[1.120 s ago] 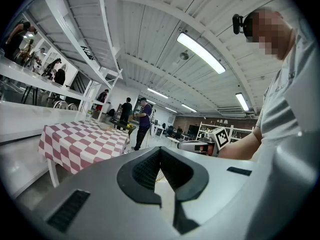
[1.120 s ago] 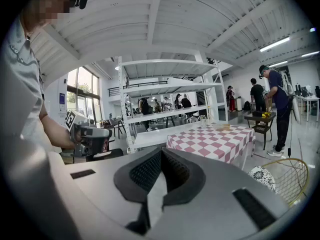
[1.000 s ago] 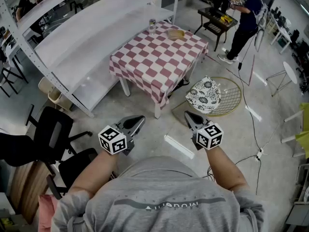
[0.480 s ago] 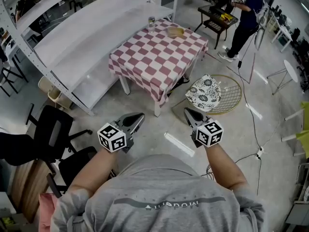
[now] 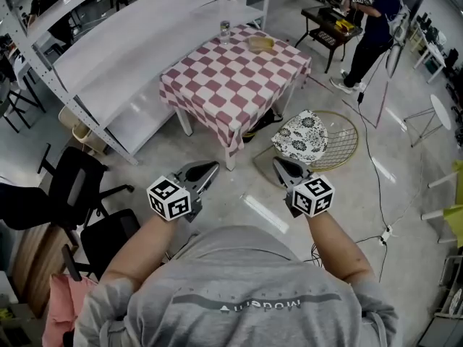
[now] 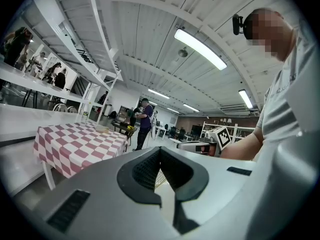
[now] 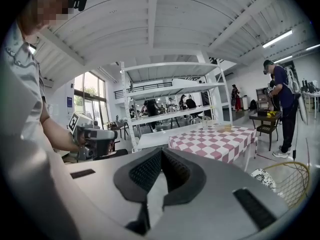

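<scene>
The left claw [image 5: 208, 168] and the right claw [image 5: 279, 163] are both shut tight and hold nothing. They hang over the floor [image 5: 233, 184], near the checked tabletop [image 5: 231, 71].

Two hand-held grippers [image 5: 208, 168] [image 5: 280, 163], one checked table [image 5: 231, 71], one wire basket [image 5: 346, 142]
</scene>
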Demonstrator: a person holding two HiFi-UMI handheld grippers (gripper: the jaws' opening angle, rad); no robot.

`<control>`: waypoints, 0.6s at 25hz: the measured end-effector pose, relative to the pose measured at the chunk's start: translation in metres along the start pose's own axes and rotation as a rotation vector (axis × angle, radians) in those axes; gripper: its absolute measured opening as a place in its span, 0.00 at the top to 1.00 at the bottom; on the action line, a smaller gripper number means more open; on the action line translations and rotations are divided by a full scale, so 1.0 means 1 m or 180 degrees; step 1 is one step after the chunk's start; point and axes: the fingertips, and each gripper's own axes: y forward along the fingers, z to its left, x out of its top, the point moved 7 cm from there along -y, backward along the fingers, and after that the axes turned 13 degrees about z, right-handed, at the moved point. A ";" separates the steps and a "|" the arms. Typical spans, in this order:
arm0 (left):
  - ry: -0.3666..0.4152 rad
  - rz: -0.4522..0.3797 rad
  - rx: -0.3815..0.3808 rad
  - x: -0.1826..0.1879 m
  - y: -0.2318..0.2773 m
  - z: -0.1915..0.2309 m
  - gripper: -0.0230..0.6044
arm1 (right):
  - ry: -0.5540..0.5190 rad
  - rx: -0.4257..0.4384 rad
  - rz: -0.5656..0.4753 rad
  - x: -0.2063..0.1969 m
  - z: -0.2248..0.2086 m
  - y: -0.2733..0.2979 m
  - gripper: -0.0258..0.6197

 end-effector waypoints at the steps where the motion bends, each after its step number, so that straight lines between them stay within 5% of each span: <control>1: -0.0012 -0.0008 0.0019 0.000 0.005 -0.004 0.94 | -0.0014 0.0028 0.0005 0.000 -0.004 -0.002 0.92; 8: -0.0056 -0.0009 0.0123 -0.001 0.024 -0.012 0.94 | -0.0091 0.0153 0.0022 0.002 -0.030 -0.004 0.92; 15: -0.0089 -0.0037 0.0071 0.006 0.039 0.023 0.94 | -0.0047 0.0115 0.0064 0.010 -0.051 0.024 0.92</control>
